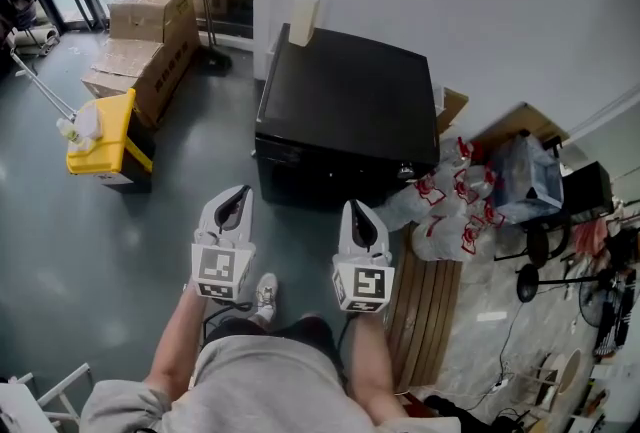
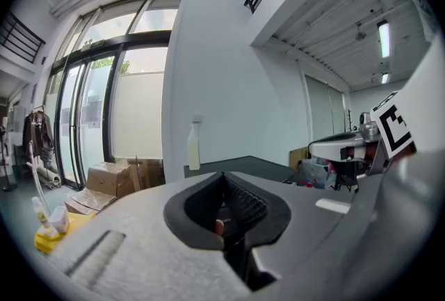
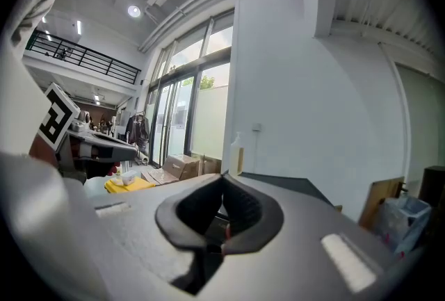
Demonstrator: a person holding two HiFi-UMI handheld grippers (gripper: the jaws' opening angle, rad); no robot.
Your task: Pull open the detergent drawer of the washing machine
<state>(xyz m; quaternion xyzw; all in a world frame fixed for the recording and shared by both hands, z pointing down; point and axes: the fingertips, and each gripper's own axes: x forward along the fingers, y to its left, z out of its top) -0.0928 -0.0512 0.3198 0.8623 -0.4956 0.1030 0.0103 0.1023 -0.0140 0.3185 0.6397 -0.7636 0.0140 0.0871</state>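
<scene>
Both tongs clenched, nothing in them. The left gripper (image 1: 238, 197) and right gripper (image 1: 357, 212) are held side by side, short of the black washing machine (image 1: 345, 106) by the wall. No contact yet, so this reads as an approach pose. The detergent drawer is probably along the front face's top edge, too dark to pick out. A bottle (image 1: 303, 11) sits at the lid's back left corner, clear of the job.

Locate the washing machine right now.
Head view, centre: the black washing machine stands against the white wall, a white bottle on its back left corner, cardboard boxes to its left.
</scene>
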